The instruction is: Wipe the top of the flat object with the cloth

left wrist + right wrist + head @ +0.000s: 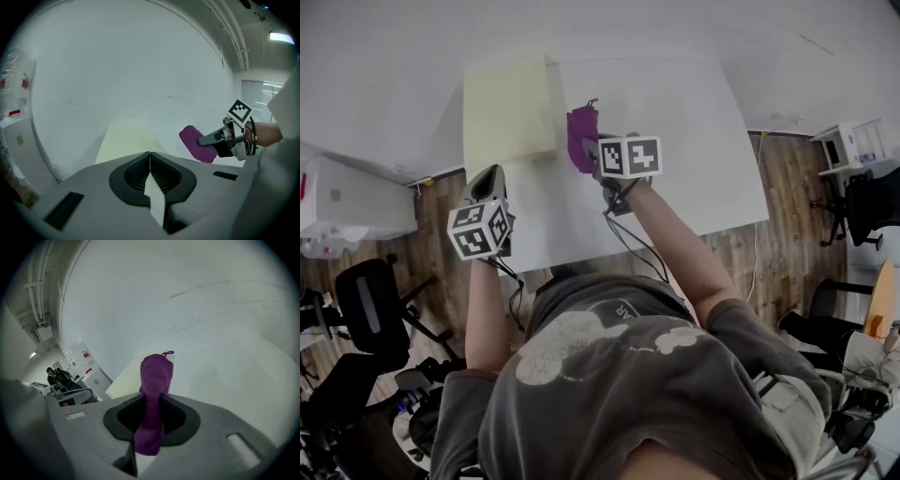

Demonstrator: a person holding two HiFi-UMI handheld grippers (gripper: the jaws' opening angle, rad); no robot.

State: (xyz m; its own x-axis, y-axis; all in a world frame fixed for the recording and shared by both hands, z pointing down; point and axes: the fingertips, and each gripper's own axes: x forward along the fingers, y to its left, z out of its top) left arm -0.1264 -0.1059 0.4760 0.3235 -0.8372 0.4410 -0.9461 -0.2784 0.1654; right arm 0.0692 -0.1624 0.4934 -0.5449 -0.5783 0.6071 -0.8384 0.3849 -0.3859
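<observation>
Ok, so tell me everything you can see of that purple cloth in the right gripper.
The purple, terry-looking cloth is bunched into a soft narrow fold with a small loop at its far end. The right gripper has its jaws shut on it: a short end pokes out behind them and the rest sticks out ahead. It is over the white table, beside the pale yellow flat sheet, not on it. Whether it touches the table is unclear.
</observation>
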